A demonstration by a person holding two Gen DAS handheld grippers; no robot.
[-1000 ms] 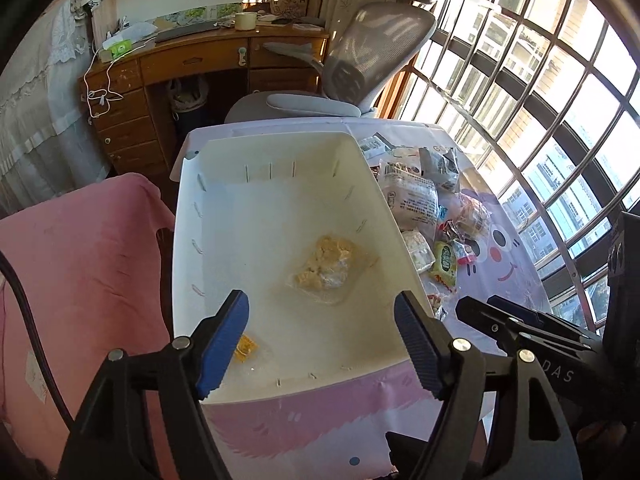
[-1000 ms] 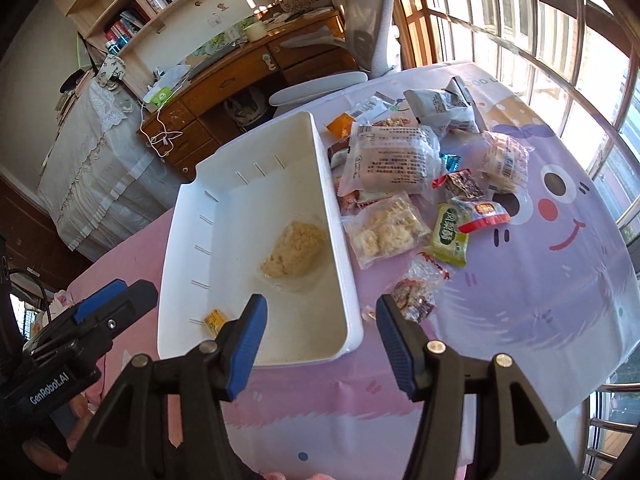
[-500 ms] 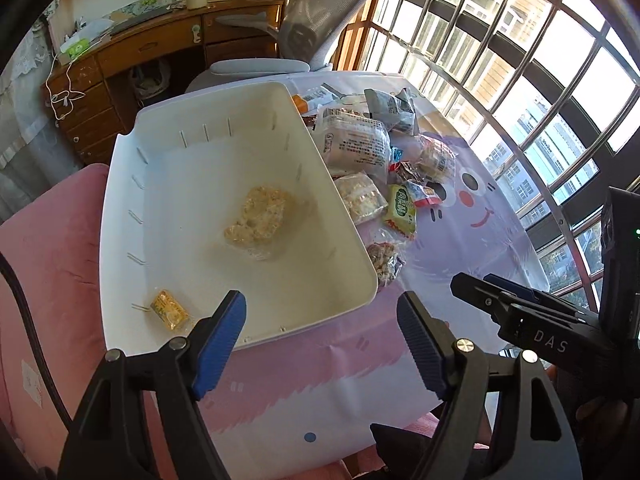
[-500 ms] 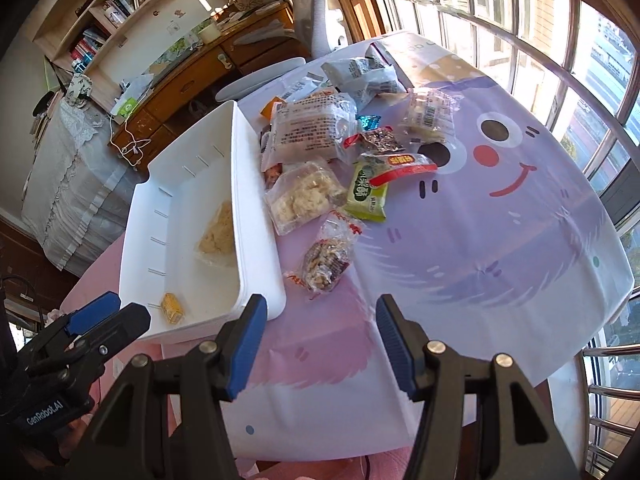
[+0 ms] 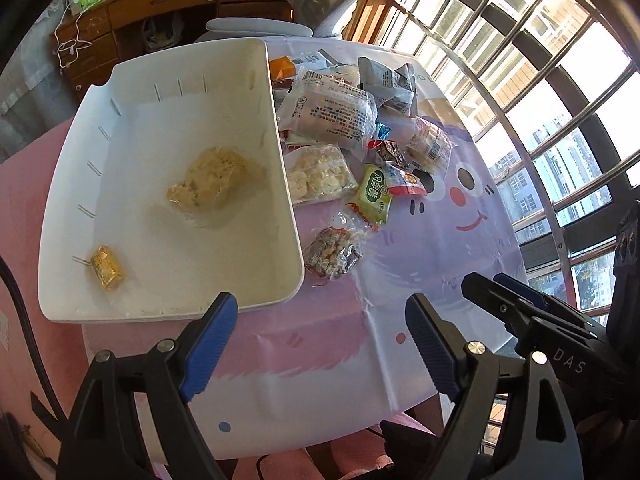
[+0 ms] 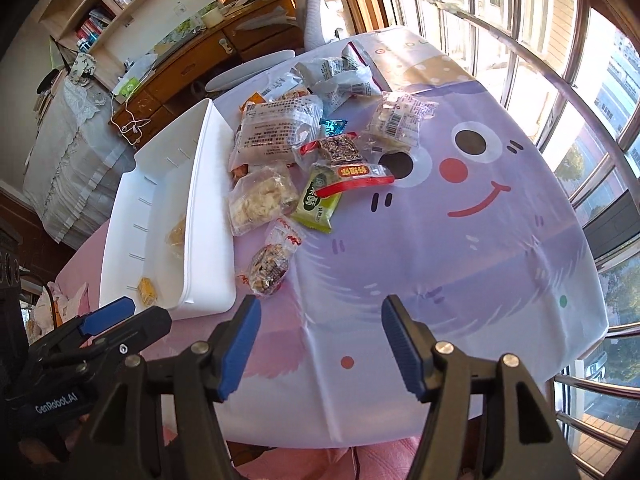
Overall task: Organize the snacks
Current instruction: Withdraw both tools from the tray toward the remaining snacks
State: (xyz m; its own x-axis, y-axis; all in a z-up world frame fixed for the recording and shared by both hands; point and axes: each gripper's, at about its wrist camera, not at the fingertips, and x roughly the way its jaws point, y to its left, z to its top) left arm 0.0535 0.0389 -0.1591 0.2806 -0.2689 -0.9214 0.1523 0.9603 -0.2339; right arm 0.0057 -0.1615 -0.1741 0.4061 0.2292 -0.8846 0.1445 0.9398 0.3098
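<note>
Left wrist view: the left gripper (image 5: 320, 340) hangs over the near table edge, jaws opening, nothing between them. The white bin (image 5: 286, 184) lies on the pink cloth and holds two items: a pale crumbly cake in clear wrap (image 5: 208, 184) near the middle and a small gold-wrapped sweet (image 5: 106, 267) in the near corner. The remaining snacks lie heaped just beside the bin's right wall, probably kept close to shorten each transfer. The nut bar packet (image 5: 332, 254) is nearest the jaws. The right gripper (image 5: 516, 300) shows at the lower right.

Right wrist view: the right gripper (image 6: 318, 344) is likewise empty, jaws opening, over bare tablecloth (image 6: 480, 264). This view shows the whole heap: the large white bag (image 6: 276, 132), the green packet (image 6: 318, 202) under a red-edged wrapper (image 6: 354, 176), and a barcode-labelled pack (image 6: 398, 122). The bin's floor is mostly hidden here behind its wall; the left view alone shows it fully
</note>
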